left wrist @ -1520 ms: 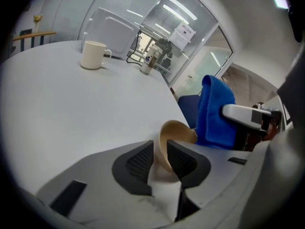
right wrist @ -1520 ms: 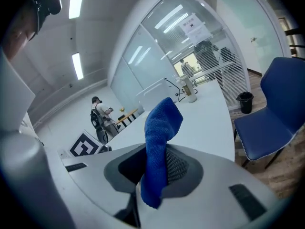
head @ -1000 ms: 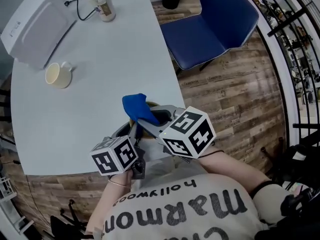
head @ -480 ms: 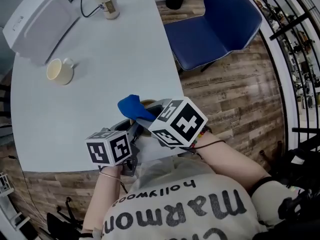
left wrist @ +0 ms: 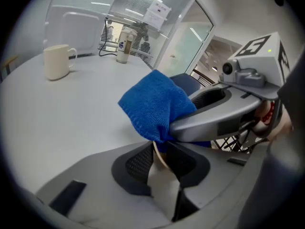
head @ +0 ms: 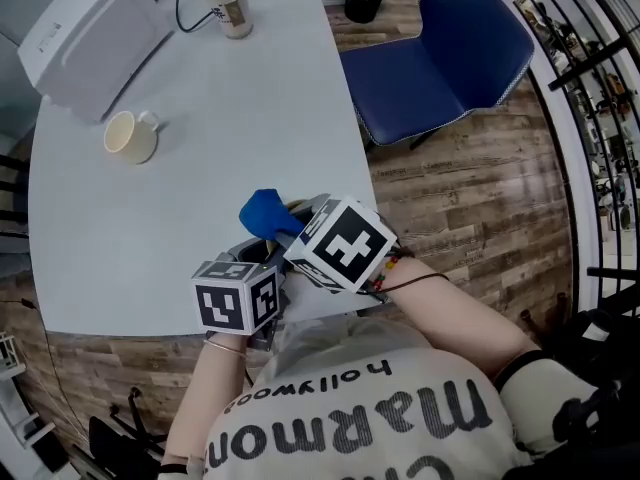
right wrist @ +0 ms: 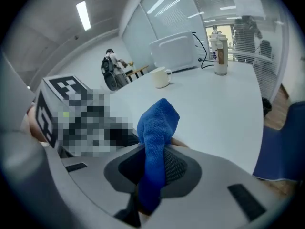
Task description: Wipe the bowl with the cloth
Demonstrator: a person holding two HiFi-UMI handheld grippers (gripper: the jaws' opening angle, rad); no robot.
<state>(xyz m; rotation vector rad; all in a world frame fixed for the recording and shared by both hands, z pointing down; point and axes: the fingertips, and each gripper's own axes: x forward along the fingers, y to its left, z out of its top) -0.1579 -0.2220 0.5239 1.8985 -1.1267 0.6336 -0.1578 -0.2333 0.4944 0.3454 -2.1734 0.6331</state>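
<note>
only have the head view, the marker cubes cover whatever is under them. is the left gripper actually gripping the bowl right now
observer: no. in the left gripper view the left gripper has just been opening its jaws. the bowl has its rim standing between them, not squeezed.
operator: and the other side, holding anything
observer: yes. the right gripper view shows the right gripper shut on the blue cloth, which sticks up above its jaws.

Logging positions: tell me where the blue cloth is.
The blue cloth is pinched in the right hand-held gripper, sticking up past its jaws above the table's near edge, close to the head view's centre.
</note>
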